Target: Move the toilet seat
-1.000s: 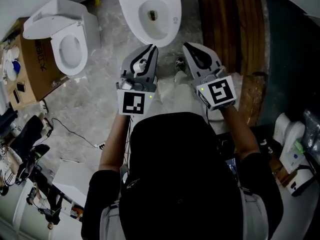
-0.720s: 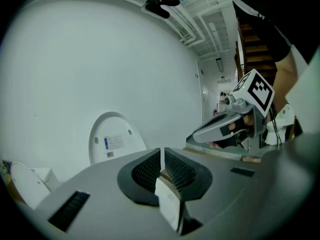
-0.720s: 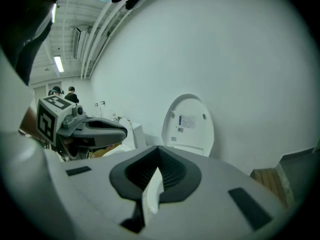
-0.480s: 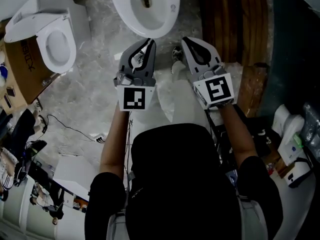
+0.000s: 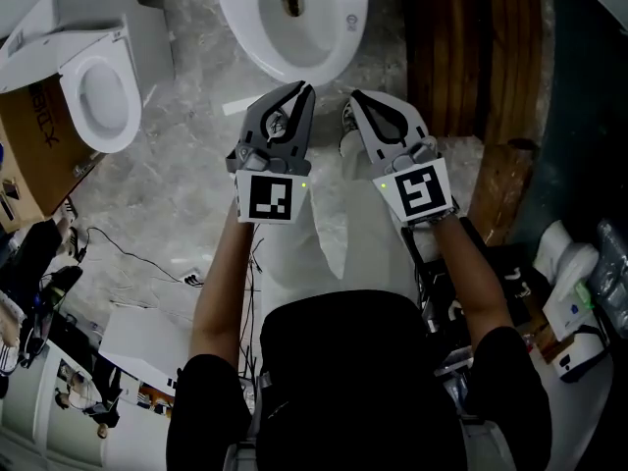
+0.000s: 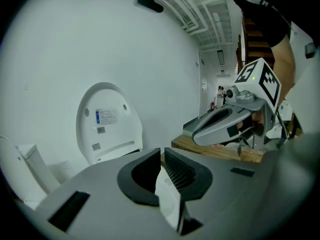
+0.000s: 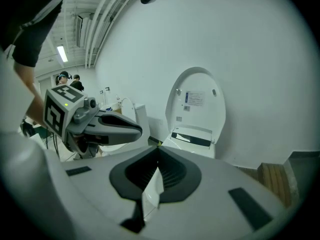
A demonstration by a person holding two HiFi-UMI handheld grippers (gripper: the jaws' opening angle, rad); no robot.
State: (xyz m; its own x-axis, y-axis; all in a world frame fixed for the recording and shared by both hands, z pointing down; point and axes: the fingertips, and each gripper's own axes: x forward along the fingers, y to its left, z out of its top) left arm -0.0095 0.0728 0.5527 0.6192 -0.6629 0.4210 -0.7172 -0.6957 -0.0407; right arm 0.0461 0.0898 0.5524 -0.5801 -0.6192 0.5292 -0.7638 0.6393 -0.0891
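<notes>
Toward the toilet, whose toilet seat stands raised against the far wall, the left gripper and right gripper have dropped side by side. Both claws are pressed together on nothing, probably lining up to reach the seat.

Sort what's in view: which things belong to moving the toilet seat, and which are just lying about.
Job:
toilet
raised seat
left claw
right claw

Lying about:
second toilet
cardboard box
planks
</notes>
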